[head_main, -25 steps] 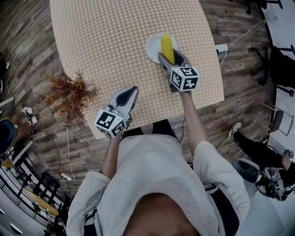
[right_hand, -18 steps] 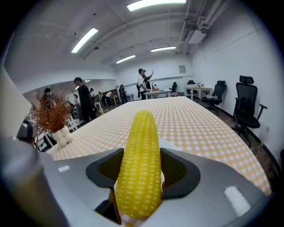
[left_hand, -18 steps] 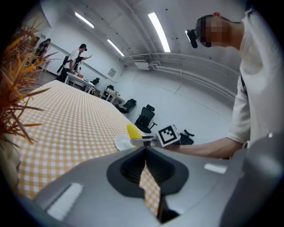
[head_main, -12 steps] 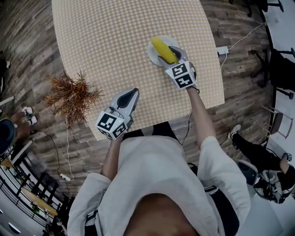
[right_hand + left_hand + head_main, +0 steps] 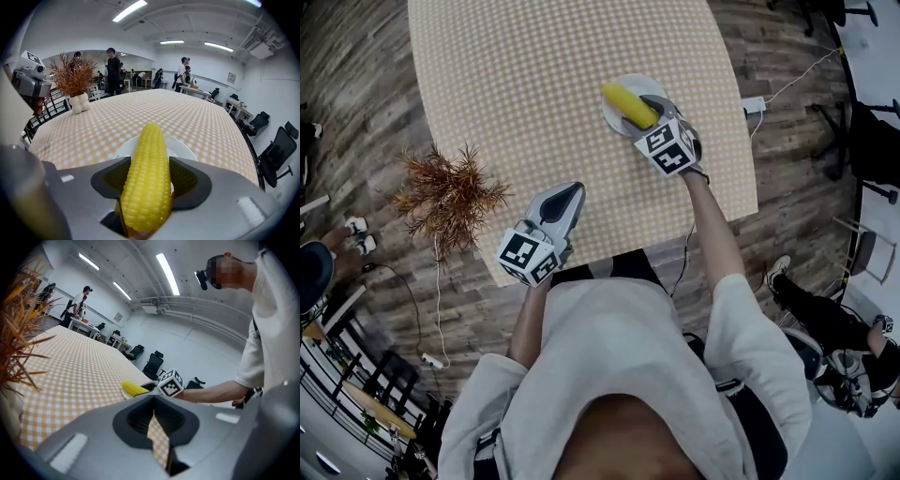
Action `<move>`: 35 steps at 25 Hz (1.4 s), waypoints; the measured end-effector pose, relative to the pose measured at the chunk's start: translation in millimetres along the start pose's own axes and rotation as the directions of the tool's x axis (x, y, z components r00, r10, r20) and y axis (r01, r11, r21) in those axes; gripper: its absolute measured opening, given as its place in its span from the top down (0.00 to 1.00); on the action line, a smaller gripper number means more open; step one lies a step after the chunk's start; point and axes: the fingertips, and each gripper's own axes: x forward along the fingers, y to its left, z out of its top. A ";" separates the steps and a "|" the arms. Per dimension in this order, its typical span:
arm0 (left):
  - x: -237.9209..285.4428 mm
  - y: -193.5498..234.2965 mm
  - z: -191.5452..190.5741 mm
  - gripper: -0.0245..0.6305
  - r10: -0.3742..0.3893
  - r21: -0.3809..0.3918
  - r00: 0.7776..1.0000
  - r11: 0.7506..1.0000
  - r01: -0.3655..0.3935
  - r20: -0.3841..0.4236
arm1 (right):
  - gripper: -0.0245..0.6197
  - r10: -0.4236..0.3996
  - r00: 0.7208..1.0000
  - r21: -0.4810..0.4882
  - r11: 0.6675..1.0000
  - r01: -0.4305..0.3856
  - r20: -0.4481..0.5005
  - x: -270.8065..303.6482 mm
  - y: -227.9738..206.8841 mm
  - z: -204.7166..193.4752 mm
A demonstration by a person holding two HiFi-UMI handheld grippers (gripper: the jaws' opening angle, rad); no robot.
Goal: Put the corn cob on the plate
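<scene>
Since the right gripper point(image 5: 645, 116) has swung, the corn cob point(image 5: 625, 102) pinched in it points toward 10 o'clock, not 12, over the white plate point(image 5: 652, 84) at the checked table's point(image 5: 516, 94) 1 o'clock. Letting go looks due next. The left gripper point(image 5: 563, 199) hangs pressed together, empty.

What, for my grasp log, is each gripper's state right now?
Left gripper: shut, nothing between its jaws.
Right gripper: shut on the corn cob, over the plate.
</scene>
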 end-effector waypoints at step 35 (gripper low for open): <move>-7.0 -30.6 16.1 0.95 -0.023 0.048 0.998 0.999 0.020 0.062 | 0.96 -0.179 0.975 0.003 0.984 0.181 0.135 -51.0 -14.7 20.3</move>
